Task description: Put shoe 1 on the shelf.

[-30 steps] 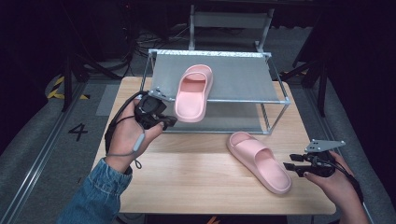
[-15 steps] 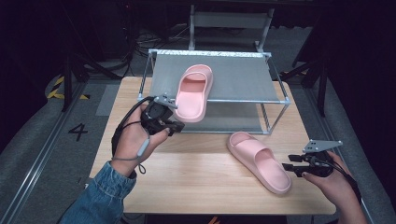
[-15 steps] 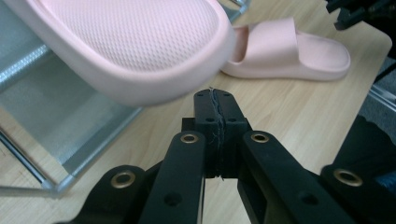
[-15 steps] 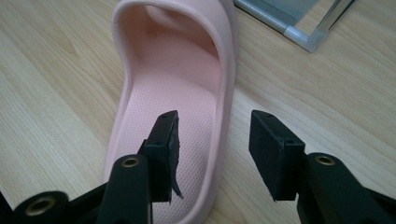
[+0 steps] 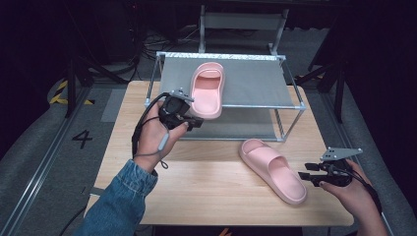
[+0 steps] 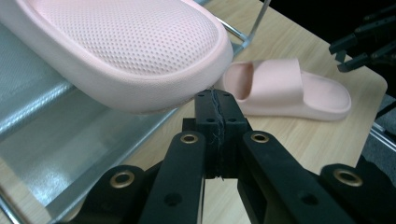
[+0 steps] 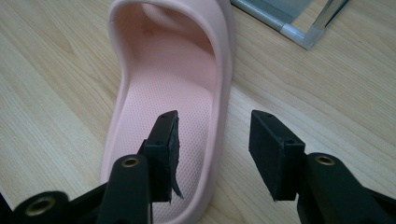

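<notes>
Pressing left gripper (image 6: 217,100) clenched, empty, seemingly just under the shelf slipper's (image 6: 126,51) heel, and straddling table slipper's (image 7: 173,107) rim with right gripper (image 7: 212,137) gaping.

Pale wooden table (image 5: 147,98), grey floor (image 5: 39,147) marked with a 4 (image 5: 82,139), dark surroundings

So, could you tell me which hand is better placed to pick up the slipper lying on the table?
The right. Its claw is open, with the side wall of the table slipper between its jaws. The left claw is shut, over by the heel of the slipper on the rack.
</notes>
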A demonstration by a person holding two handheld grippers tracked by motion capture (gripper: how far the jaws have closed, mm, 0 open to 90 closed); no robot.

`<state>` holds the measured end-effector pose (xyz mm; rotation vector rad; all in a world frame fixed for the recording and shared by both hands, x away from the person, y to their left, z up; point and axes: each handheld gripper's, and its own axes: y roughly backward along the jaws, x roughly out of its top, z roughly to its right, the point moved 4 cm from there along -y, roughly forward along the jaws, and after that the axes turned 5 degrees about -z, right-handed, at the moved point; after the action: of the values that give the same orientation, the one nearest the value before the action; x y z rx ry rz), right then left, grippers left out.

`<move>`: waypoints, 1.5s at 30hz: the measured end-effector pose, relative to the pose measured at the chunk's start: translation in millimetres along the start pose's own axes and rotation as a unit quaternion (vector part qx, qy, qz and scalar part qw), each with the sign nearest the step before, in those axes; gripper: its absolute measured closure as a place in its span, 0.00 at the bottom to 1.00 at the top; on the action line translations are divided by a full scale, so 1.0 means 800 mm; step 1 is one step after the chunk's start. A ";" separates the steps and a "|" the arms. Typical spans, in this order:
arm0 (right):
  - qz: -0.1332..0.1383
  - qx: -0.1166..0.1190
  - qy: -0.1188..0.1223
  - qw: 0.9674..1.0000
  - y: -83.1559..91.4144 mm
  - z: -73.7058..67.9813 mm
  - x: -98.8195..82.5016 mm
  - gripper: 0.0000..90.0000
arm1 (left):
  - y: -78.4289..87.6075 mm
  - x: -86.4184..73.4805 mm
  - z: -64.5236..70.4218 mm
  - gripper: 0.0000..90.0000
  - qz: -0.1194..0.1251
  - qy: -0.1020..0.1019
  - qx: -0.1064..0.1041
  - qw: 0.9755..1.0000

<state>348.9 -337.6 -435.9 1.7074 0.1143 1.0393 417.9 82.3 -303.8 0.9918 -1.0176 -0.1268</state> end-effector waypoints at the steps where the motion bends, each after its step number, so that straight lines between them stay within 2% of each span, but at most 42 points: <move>1: 0.002 -0.002 0.002 1.000 0.000 0.001 0.000 0.59 | -0.005 0.004 -0.002 1.00 0.000 0.000 -0.002 1.000; 4: 0.001 0.000 0.001 1.000 0.000 0.001 -0.001 0.59 | -0.016 0.012 -0.006 1.00 0.005 -0.001 -0.007 1.000; 9: 0.001 0.000 -0.002 1.000 0.001 0.000 -0.005 0.59 | -0.030 0.023 -0.015 1.00 0.011 0.006 -0.004 1.000; 20: 0.000 -0.009 -0.016 1.000 0.012 0.003 -0.021 0.59 | -0.045 0.041 -0.034 0.99 0.025 0.024 0.009 0.999; 29: 0.000 -0.011 -0.019 1.000 0.013 0.003 -0.025 0.59 | -0.057 0.047 -0.045 0.97 0.018 0.039 0.004 0.999; 32: 0.000 -0.011 -0.019 1.000 0.013 0.003 -0.025 0.59 | -0.058 0.046 -0.044 0.96 0.014 0.040 0.003 0.999; 36: 0.000 -0.011 -0.017 1.000 0.013 0.002 -0.025 0.59 | -0.054 0.043 -0.041 0.93 0.009 0.033 0.012 0.999; 41: -0.001 -0.011 -0.015 1.000 0.013 0.000 -0.023 0.59 | -0.042 0.039 -0.036 0.88 0.012 0.029 0.010 0.999; 42: -0.001 -0.010 -0.015 1.000 0.013 -0.001 -0.023 0.59 | -0.038 0.037 -0.035 0.87 0.011 0.022 0.012 1.000; 45: -0.001 -0.011 -0.014 1.000 0.013 -0.004 -0.021 0.59 | -0.028 0.031 -0.031 0.81 0.010 0.019 0.012 1.000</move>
<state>332.4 -348.7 -436.8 1.7021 0.0858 1.0120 457.9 72.6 -308.1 1.0023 -0.9960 -0.0781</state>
